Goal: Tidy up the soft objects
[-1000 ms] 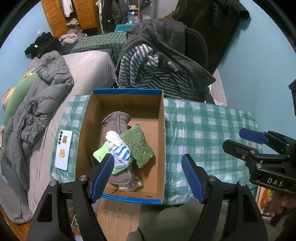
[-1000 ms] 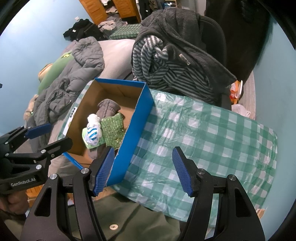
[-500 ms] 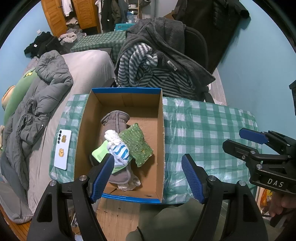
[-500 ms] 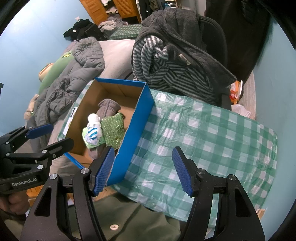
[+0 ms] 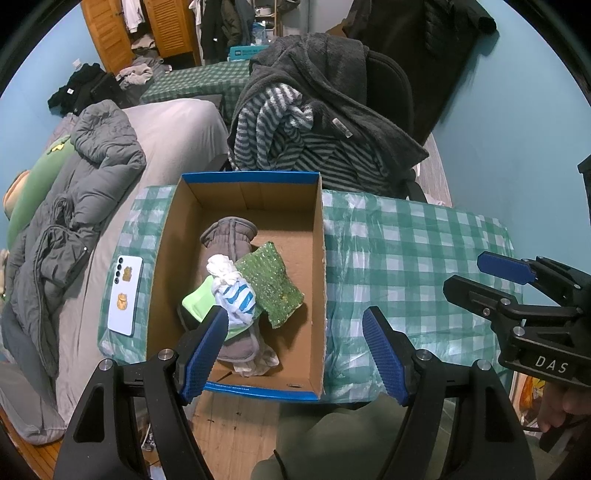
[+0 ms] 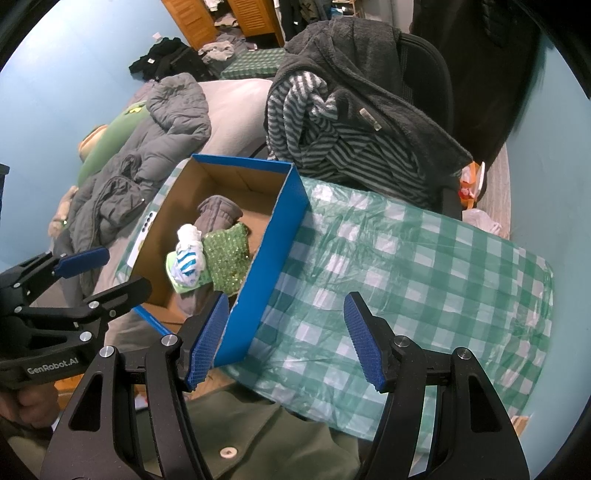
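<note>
Both my left gripper (image 5: 293, 345) and right gripper (image 6: 286, 339) hang spread and empty; the box (image 5: 319, 280) at the table's left edge looks packed, so I'd finish.

Checked table (image 5: 406, 236): cardboard box (image 5: 320, 258), phone (image 5: 125, 295) on it.

A lived-in bedroom at home: a bed (image 5: 110, 229) at 9 o'clock carries a gray puffer jacket (image 5: 74, 206), a chair (image 5: 391, 96) at 12 o'clock is heaped with fleece clothing (image 5: 325, 110), and wooden louvered wardrobe doors (image 5: 162, 29) stand at 11 o'clock beside blue walls (image 5: 517, 110).
</note>
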A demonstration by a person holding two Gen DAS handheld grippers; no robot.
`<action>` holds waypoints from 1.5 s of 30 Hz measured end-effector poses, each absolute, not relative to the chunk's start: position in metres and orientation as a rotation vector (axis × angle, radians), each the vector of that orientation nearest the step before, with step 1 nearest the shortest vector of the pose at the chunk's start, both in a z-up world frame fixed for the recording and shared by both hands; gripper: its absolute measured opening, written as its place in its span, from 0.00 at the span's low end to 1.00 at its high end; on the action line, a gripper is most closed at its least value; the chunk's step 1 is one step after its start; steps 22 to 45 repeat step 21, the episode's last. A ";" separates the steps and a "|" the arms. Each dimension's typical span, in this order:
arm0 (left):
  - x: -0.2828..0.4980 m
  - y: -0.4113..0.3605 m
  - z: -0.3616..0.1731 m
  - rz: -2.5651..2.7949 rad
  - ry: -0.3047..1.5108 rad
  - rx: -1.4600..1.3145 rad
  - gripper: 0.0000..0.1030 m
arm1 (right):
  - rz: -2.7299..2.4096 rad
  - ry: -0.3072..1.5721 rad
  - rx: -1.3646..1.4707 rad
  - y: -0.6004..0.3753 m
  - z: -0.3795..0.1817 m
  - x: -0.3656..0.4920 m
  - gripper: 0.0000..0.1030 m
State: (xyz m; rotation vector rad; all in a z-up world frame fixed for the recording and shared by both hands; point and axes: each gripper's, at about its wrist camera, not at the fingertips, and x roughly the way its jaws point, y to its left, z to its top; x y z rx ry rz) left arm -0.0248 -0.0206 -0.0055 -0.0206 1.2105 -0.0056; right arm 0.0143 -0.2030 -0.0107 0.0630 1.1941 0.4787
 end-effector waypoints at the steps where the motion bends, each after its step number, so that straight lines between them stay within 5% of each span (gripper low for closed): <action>1: -0.024 -0.022 -0.006 -0.006 1.211 -0.019 0.74 | 0.479 1.194 0.063 -0.203 -0.011 0.014 0.63; 45: -0.023 -0.028 -0.003 -0.023 1.226 -0.009 0.74 | 0.476 1.195 0.067 -0.203 -0.011 0.014 0.63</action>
